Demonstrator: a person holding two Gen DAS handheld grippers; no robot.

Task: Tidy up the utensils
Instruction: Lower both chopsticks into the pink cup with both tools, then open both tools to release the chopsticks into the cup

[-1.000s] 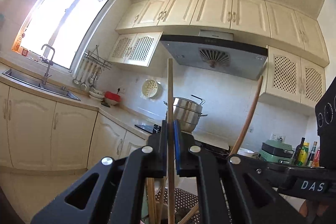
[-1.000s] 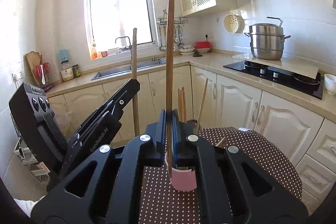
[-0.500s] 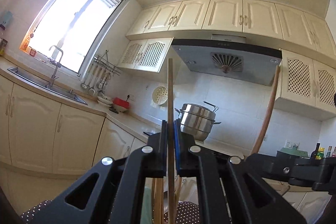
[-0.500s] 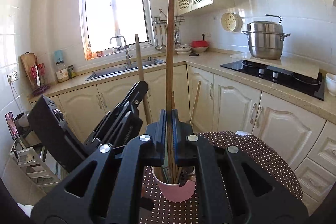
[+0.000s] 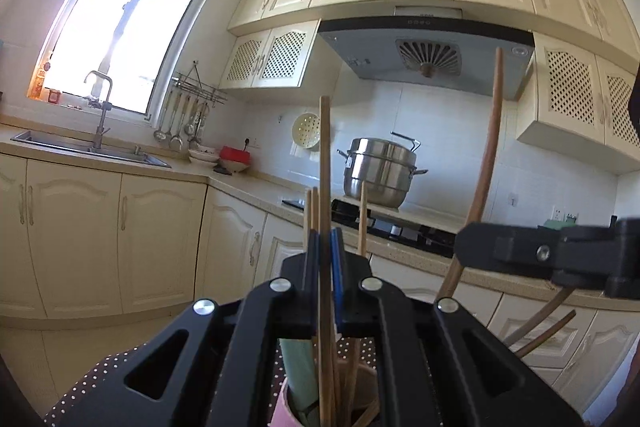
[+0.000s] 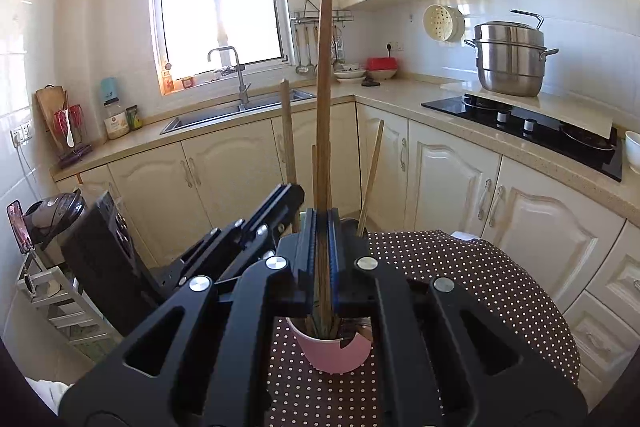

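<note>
The left gripper point(image 5: 325, 259) is clamped narrow on a pale wooden chopstick point(image 5: 325, 163), held upright, and the right gripper point(image 6: 323, 247) is likewise pinched tight on a darker, longer wooden stick point(image 6: 323, 99); both sticks hang with their lower ends inside the pink cup point(image 6: 334, 353) that stands on the dotted brown cloth point(image 6: 460, 275) of the small table. The step in hand looks like the placing one: each utensil is being lowered into the cup, where several other wooden sticks point(image 6: 370, 179) already lean. Next, I judge, the jaws need to part so the sticks can drop and settle against the cup wall, and the two grippers, crowded close together over the same rim, should then lift straight up so neither knocks the cup or drags a neighbouring stick out. Compared with a second ago, both grippers have come down: in the left wrist view the cup mouth and a green utensil point(image 5: 298, 371) now show between the fingers where before only cloth and stick ends were seen, and in the right wrist view the cup has slid closer beneath the jaws, with the left gripper lower beside it.
</note>
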